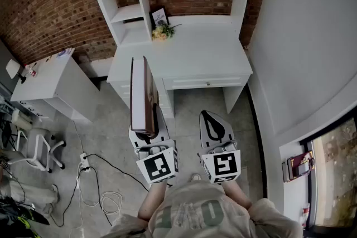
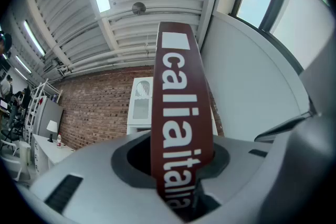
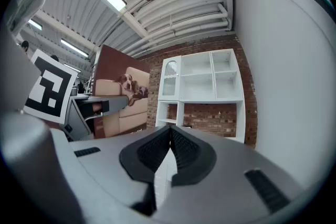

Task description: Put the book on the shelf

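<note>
A dark red book (image 1: 144,95) stands upright on its edge in front of me, with my left gripper (image 1: 147,132) shut on its lower end. In the left gripper view its spine (image 2: 181,113), printed in white letters, rises from between the jaws of the left gripper (image 2: 181,178). My right gripper (image 1: 212,126) is shut and holds nothing, just right of the left one. In the right gripper view, the right gripper (image 3: 170,136) has its pads together, and the book cover (image 3: 118,97) shows dogs on a sofa. The white shelf unit (image 1: 131,11) stands ahead on a white desk (image 1: 201,50) against the brick wall.
A small framed picture (image 1: 159,15) and a bunch of flowers (image 1: 162,32) sit at the desk's back left. A white side table (image 1: 50,78) is at the left, with a chair (image 1: 39,147) and floor cables (image 1: 100,192) nearby. A white wall (image 1: 301,36) closes the right side.
</note>
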A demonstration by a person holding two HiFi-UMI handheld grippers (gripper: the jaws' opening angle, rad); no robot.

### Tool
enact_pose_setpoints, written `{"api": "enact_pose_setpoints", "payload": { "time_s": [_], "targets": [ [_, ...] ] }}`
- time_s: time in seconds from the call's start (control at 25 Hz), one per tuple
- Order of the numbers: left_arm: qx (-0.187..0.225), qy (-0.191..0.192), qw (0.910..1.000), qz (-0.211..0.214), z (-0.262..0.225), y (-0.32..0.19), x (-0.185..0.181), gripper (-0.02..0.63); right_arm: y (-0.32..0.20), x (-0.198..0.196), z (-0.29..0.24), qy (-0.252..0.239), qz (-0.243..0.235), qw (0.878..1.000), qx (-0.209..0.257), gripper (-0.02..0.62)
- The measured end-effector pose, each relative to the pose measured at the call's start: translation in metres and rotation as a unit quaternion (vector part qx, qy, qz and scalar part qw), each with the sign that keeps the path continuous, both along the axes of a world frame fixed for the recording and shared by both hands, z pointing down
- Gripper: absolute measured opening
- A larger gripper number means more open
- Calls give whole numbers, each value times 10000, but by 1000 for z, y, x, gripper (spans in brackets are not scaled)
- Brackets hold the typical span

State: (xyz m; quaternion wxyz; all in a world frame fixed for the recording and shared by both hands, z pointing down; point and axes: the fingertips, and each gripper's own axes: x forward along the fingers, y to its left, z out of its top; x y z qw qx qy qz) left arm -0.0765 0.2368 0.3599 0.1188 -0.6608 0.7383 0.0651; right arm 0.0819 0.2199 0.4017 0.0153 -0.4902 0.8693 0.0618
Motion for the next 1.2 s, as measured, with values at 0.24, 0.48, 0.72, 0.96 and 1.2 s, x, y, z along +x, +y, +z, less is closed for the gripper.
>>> {"api": "enact_pose_setpoints", "payload": {
  "time_s": [0.24,0.48,0.72,0.96,1.2],
  "targets": [
    [-91,57,9999,27,8,-4,7,155,-2,6,3,50,11,10000,-27,17],
    [-53,91,9999,13,7,-5,7,156,-4,12,-1,-62,69,10000,28,17],
    [-50,95,9998,-137,10,-6,3,155,-16,25,3,-180,164,9997,-4,17],
    [-118,144,9991,-371,14,-15,-16,155,-31,22,13,-335,108,9991,-250,17],
    [-76,194,9989,-416,17,-48,-30,156,-60,21,20,-348,217,9987,-299,17]
  ]
}}
